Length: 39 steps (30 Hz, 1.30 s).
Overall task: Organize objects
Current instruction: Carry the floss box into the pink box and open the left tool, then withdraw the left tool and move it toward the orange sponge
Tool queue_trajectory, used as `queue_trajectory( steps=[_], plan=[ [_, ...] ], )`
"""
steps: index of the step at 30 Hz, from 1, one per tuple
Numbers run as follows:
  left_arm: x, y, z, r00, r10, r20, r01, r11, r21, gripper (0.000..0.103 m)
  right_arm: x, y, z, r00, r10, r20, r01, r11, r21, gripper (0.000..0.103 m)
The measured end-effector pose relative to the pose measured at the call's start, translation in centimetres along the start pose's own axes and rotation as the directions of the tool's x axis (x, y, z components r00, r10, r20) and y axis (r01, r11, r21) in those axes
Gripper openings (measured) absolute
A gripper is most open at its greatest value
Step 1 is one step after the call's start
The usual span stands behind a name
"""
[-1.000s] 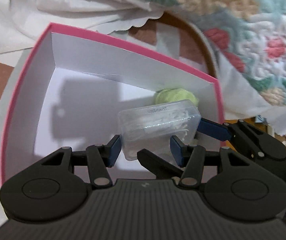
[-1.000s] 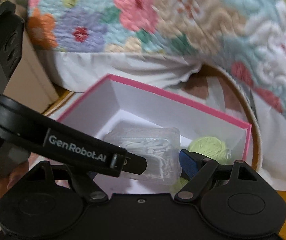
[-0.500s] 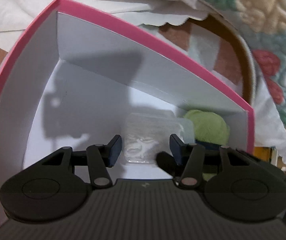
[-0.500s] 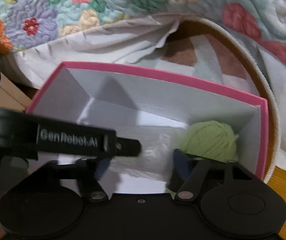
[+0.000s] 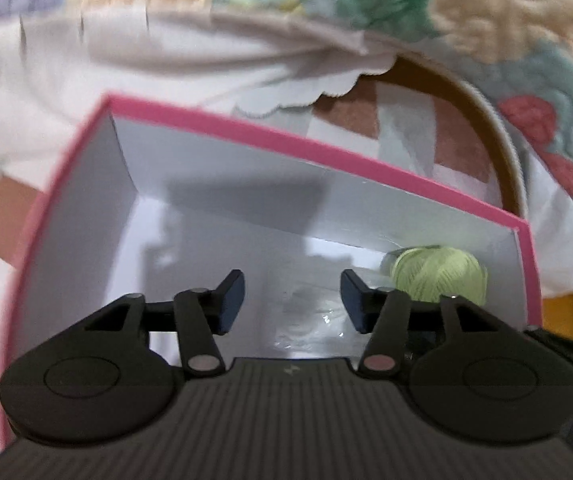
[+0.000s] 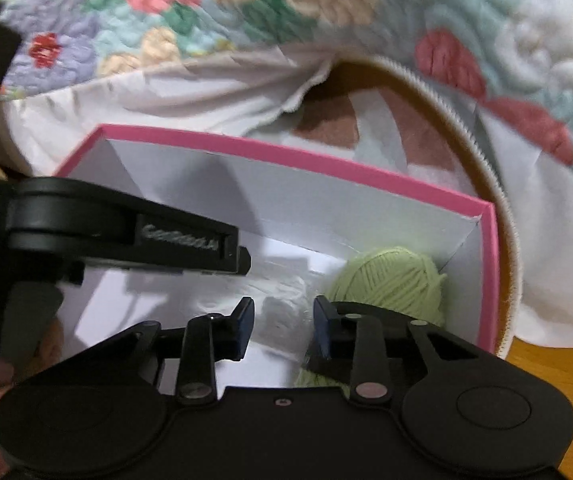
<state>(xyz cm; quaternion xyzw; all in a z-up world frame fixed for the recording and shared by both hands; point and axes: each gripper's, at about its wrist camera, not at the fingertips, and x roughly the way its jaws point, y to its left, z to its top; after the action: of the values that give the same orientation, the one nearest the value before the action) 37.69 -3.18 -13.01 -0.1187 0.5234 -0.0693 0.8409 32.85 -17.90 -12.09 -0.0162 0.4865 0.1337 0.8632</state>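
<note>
A pink box (image 5: 326,152) with white inner walls stands open; it also shows in the right wrist view (image 6: 286,152). A clear plastic case (image 5: 310,326) lies on the box floor, seen blurred in the right wrist view (image 6: 282,316). A light green yarn ball (image 5: 438,274) sits in the box's right corner next to the case (image 6: 390,284). My left gripper (image 5: 292,300) is open above the case, not touching it. My right gripper (image 6: 280,328) is open over the case, beside the yarn. The left gripper's body (image 6: 126,236) crosses the right wrist view.
The box rests on a round tray with a patchwork cloth (image 5: 446,136) and a brown rim (image 6: 466,128). A floral quilt (image 6: 286,8) and white sheet (image 5: 126,48) lie behind. A wooden surface (image 6: 558,372) shows at the right.
The clear case was held between both grippers above the box; it now lies on the box floor, let go. Both grippers have opened and drawn back upward.
</note>
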Motion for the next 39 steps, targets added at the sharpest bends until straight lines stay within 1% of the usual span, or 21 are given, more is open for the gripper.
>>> queue_trajectory(
  steps=[1, 3, 4, 6, 7, 10, 13, 17, 19, 21, 22, 24, 27, 32, 36, 39],
  plan=[
    [-0.6, -0.1, -0.1, 1.0, 0.006, -0.005, -0.006, 1.0, 0.026, 0.054, -0.8, 0.0, -0.3, 1.0, 0.012, 0.007, -0.012, 1.0, 0.0, 0.051],
    [-2.0, -0.1, -0.7, 1.0, -0.008, -0.021, 0.01, 0.997, 0.074, 0.055, -2.3, 0.1, -1.1, 0.999, 0.032, 0.028, -0.032, 0.999, -0.002, 0.056],
    [-3.1, -0.1, -1.2, 1.0, -0.016, -0.021, 0.018, 0.995, 0.097, 0.055, -3.0, 0.1, -1.5, 0.999, 0.035, 0.033, -0.035, 0.999, -0.004, 0.057],
    [-5.2, 0.5, -1.9, 1.0, -0.02, 0.012, 0.018, 0.994, 0.108, 0.057, -4.1, 0.3, -2.2, 0.999, 0.028, 0.044, -0.028, 1.0, -0.002, 0.058],
    [-6.3, 0.7, -2.0, 1.0, -0.007, 0.019, 0.004, 0.993, 0.121, 0.057, -4.8, 0.4, -2.4, 0.999, 0.018, 0.05, -0.018, 1.0, 0.004, 0.058],
    [-9.0, 0.7, -2.6, 1.0, -0.012, -0.001, 0.012, 0.986, 0.169, 0.058, -6.9, 0.8, -2.6, 0.999, 0.015, 0.039, -0.014, 1.0, -0.007, 0.058],
    [-11.9, 0.4, -3.4, 1.0, -0.014, -0.018, 0.018, 0.977, 0.212, 0.06, -9.7, 1.2, -2.5, 0.997, 0.047, 0.056, -0.046, 0.999, -0.015, 0.059],
    [-15.6, -0.4, -4.4, 1.0, -0.009, -0.024, 0.015, 0.965, 0.262, 0.06, -13.2, 2.1, -2.5, 0.996, 0.059, 0.068, -0.054, 0.996, -0.076, 0.059],
    [-17.7, -0.8, -5.1, 0.999, -0.021, -0.025, 0.027, 0.956, 0.292, 0.06, -15.2, 2.8, -2.6, 0.996, 0.065, 0.069, -0.056, 0.991, -0.119, 0.059],
    [-19.5, -1.1, -5.7, 1.0, -0.021, -0.02, 0.026, 0.947, 0.32, 0.062, -17.1, 3.2, -2.8, 0.994, 0.083, 0.077, -0.071, 0.987, -0.144, 0.06],
    [-20.4, -1.3, -6.1, 1.0, -0.018, -0.018, 0.023, 0.941, 0.337, 0.062, -18.1, 3.4, -3.0, 0.992, 0.099, 0.078, -0.086, 0.985, -0.153, 0.062],
    [-21.7, -1.6, -6.9, 1.0, -0.017, -0.021, 0.024, 0.932, 0.362, 0.063, -19.8, 3.8, -3.5, 0.989, 0.125, 0.08, -0.11, 0.98, -0.169, 0.068],
    [-23.4, -1.6, -8.4, 0.999, -0.024, -0.035, 0.035, 0.922, 0.386, 0.064, -21.9, 4.6, -4.8, 0.985, 0.155, 0.079, -0.137, 0.971, -0.198, 0.074],
    [-25.5, -0.8, -11.7, 0.998, -0.022, -0.063, 0.046, 0.913, 0.405, 0.064, -24.3, 5.9, -8.1, 0.978, 0.204, 0.049, -0.187, 0.954, -0.235, 0.075],
    [-26.9, 0.4, -14.3, 0.997, -0.014, -0.076, 0.044, 0.913, 0.405, 0.065, -25.3, 6.3, -10.7, 0.966, 0.255, 0.039, -0.242, 0.947, -0.21, 0.078],
    [-27.4, 1.5, -15.9, 0.996, -0.017, -0.082, 0.048, 0.917, 0.396, 0.07, -25.6, 6.7, -12.8, 0.96, 0.275, 0.048, -0.261, 0.945, -0.198, 0.081]
  ],
)
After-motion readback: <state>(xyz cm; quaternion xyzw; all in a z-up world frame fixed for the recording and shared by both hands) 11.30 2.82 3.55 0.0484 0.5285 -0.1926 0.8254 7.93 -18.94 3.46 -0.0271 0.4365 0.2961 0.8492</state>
